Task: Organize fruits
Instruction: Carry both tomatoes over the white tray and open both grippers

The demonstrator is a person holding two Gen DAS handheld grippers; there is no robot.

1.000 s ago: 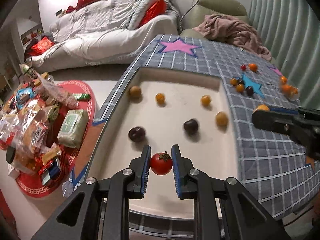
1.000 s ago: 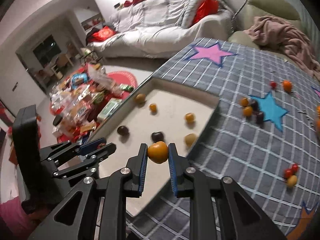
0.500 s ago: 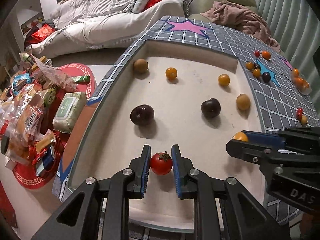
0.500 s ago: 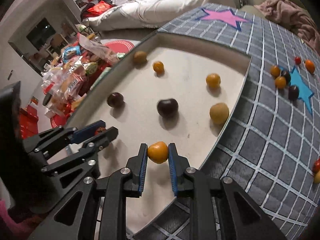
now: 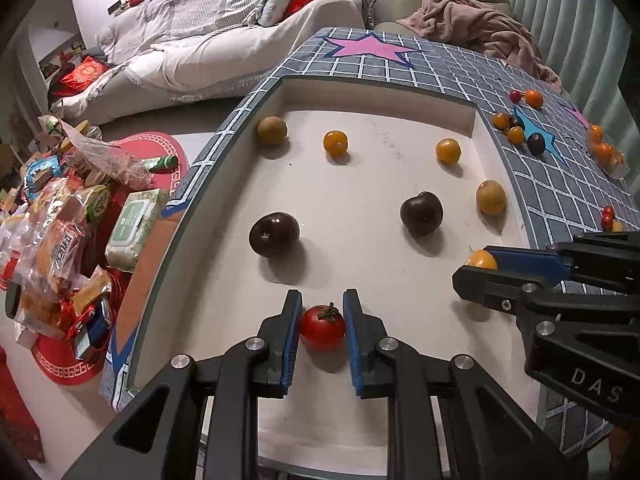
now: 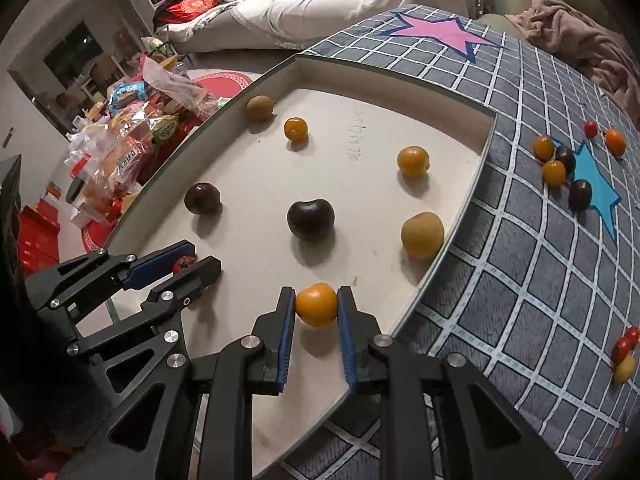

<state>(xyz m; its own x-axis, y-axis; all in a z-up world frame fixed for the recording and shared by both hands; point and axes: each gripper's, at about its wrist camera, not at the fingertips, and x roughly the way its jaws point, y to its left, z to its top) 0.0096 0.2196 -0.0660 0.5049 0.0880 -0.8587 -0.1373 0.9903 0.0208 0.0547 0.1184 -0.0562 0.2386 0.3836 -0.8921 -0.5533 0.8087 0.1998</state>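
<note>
My left gripper [image 5: 322, 318] is shut on a small red tomato [image 5: 322, 327], low over the near part of the white tray [image 5: 360, 184]. Over the tray's near right corner my right gripper [image 6: 317, 307] is shut on an orange fruit [image 6: 317, 305]. In the right wrist view the left gripper [image 6: 192, 265] shows at the left with the red tomato [image 6: 183, 264] between its pads. Spread across the tray are two dark plums [image 5: 274, 234] [image 5: 421, 213], two small orange fruits [image 5: 335, 142] [image 5: 448, 149] and two brownish round fruits [image 5: 272, 130] [image 5: 490, 197].
The tray lies on a grey checked cloth [image 6: 520, 240] with pink and blue stars. Several loose small fruits [image 6: 560, 164] sit on the cloth at the right, with more [image 6: 625, 350] near its right edge. On the floor at the left lie snack packets [image 5: 52, 232]. A sofa [image 5: 224, 32] stands behind.
Both grippers have come down toward the tray floor with their fruits still gripped. In the last half second they hardly moved.
</note>
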